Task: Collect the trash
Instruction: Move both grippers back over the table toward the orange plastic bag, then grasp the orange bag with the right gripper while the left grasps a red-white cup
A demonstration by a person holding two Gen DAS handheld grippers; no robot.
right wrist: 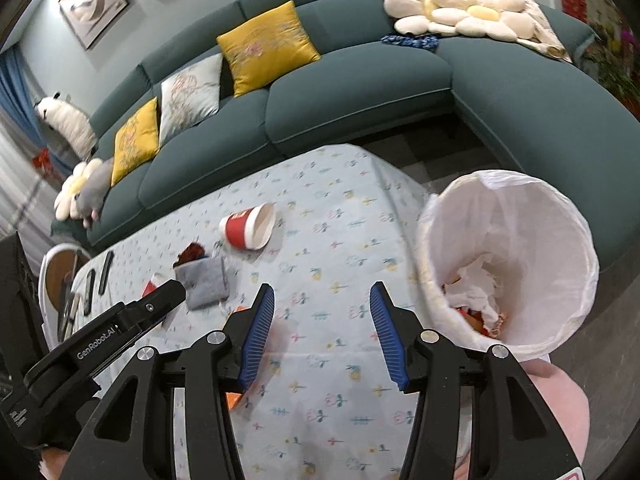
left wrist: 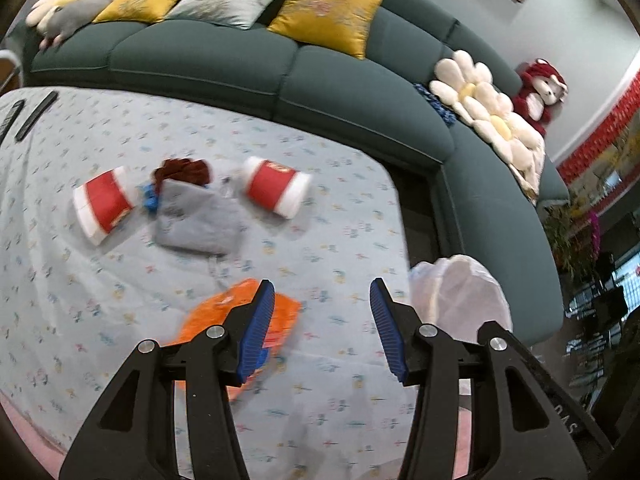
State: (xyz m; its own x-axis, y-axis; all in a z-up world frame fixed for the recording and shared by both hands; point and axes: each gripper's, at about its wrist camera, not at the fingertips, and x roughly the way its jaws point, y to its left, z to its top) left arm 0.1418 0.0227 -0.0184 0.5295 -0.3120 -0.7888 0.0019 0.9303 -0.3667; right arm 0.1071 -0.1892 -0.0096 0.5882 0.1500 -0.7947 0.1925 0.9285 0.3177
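— While the left gripper (left wrist: 322, 324) hangs over the table (left wrist: 340, 208) with its jaws apart and nothing between them, what would you go for?

— From the left wrist view, the orange wrapper (left wrist: 208, 312), right under the left blue pad. It lies flat, so I'd tilt down, straddle a raised crease and pinch that. The 2 red cups (left wrist: 104, 204) (left wrist: 276, 192) lie on their sides farther off, either side of the grey pouch (left wrist: 196, 220).

— And from the right wrist view?

— The right gripper (right wrist: 322, 324) is open and empty too. The lined bin (right wrist: 508, 264) stands just beside the table's corner, already holding crumpled paper. 1 red cup (right wrist: 250, 226) lies mouth toward the bin; I'd grip it across its rim.
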